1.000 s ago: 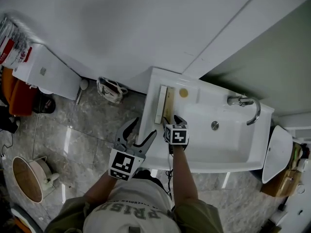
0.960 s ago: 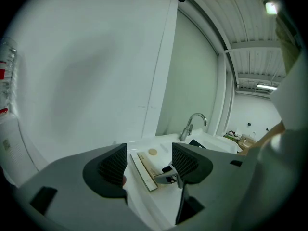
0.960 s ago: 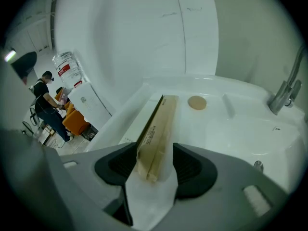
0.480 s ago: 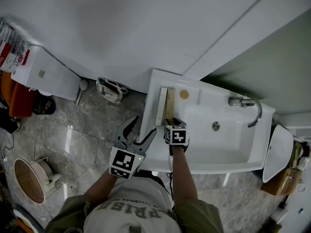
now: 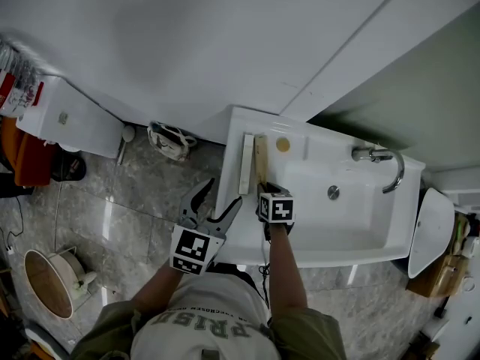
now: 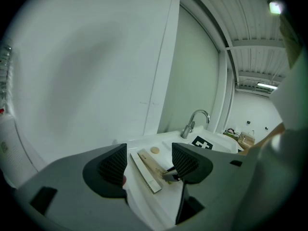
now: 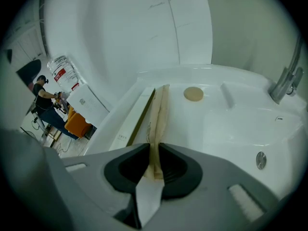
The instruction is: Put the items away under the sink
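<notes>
The person's shirt (image 5: 214, 328) bears large letters reading "PRIS", the rest unclear; print on the long white box (image 7: 126, 129) is too small to read.

Plain white wall (image 5: 187, 43) runs ahead of the left claw (image 5: 223, 193) and the right claw (image 5: 266, 187). A grey-green panel (image 5: 427, 81) is up-right of the right claw. The white sink (image 5: 352, 227) sits under and to the right of that claw, with a chrome tap (image 5: 384, 167) at its far right end. The floor (image 5: 127, 208) left of the left claw is glossy grey marble-look tile with light streaks on it. Further left a white box cabinet (image 5: 71, 115) stands against the wall, and a round tan-lined bin (image 5: 43, 278) is down-left. A ceiling strip light (image 6: 266, 85) is lit, far right past the left claw.
</notes>
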A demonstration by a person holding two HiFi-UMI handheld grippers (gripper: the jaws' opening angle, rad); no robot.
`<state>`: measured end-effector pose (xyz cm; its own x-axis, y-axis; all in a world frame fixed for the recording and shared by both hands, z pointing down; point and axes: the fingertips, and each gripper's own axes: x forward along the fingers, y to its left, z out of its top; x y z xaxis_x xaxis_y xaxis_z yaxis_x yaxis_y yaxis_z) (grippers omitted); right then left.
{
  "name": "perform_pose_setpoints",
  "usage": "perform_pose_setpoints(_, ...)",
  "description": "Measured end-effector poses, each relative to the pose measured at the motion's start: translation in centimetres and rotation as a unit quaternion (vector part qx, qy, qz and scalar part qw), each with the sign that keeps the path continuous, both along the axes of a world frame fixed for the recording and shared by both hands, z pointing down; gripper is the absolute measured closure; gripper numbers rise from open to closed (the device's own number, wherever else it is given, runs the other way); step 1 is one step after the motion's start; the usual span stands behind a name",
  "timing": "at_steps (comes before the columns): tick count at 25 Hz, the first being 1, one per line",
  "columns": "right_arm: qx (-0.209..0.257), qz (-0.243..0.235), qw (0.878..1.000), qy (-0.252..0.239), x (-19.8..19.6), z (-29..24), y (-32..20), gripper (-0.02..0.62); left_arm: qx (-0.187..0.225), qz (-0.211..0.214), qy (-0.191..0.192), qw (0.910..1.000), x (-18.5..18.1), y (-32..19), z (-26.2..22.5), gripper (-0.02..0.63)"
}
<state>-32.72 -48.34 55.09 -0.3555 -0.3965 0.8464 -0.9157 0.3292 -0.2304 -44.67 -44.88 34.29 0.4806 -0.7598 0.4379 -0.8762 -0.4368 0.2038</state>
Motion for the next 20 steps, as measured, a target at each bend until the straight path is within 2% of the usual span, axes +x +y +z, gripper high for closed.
perform_pose_setpoints(9, 0.036, 0.029, 0.999, -0.023, 0.7, -2.6, -0.1, 0.529, -0.001, 0.016, -0.005, 0.9999, 0.8, 0.8, 0.1, 0.328)
perform_pose_setpoints(20, 0.116, 0.074, 0.990, -0.041, 3.9, -9.1, 2.2, 0.529, 0.012, 0.054, -0.002, 0.9985, 3.8, 3.1, -0.9, 0.328)
